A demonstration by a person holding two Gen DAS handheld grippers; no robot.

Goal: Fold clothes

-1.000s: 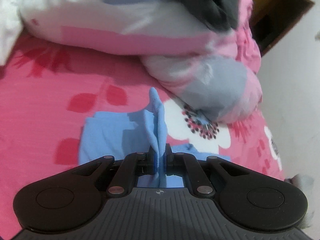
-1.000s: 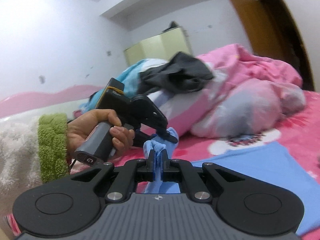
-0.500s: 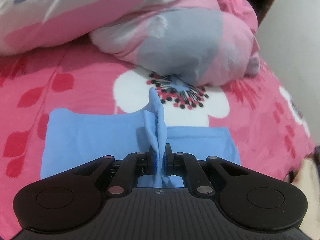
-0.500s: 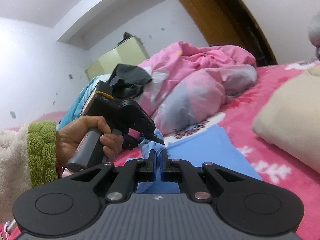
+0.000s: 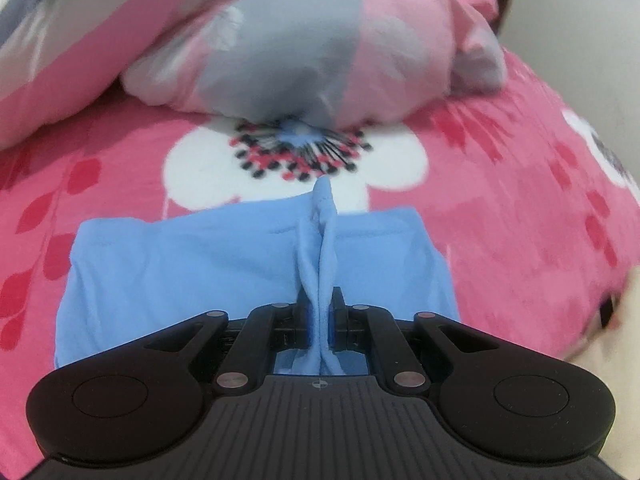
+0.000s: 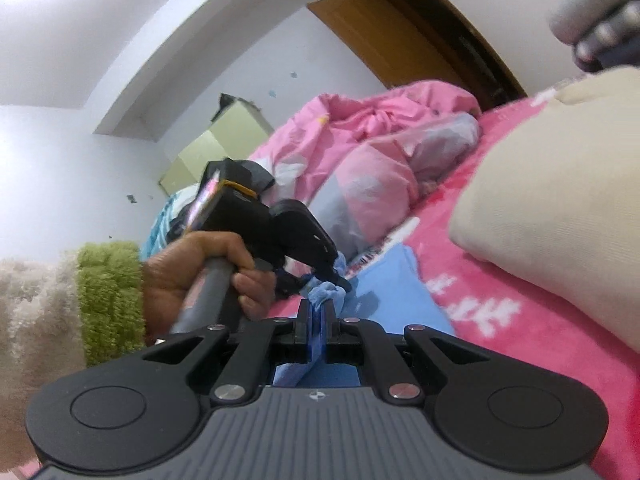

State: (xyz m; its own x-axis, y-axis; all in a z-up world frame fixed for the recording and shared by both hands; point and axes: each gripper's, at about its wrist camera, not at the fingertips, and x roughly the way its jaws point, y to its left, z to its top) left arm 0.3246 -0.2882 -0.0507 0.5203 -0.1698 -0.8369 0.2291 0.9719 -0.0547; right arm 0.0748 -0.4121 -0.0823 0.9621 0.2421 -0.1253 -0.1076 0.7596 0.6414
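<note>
Between both jaws, apparently pinched: blue garment

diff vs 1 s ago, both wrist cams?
Both grippers carried the blue garment across the bed toward the big white flower near the pink quilt; it lies wider and flatter. The right view rolled. A cream pillow came into view. Left gripper jaws just opened slightly; cloth remains between both grippers' fingers, right gripper included.

From the left gripper we look steeply down, close over the blue cloth, from the right gripper nearly level across the bed, both views sharing cloth and quilt.
</note>
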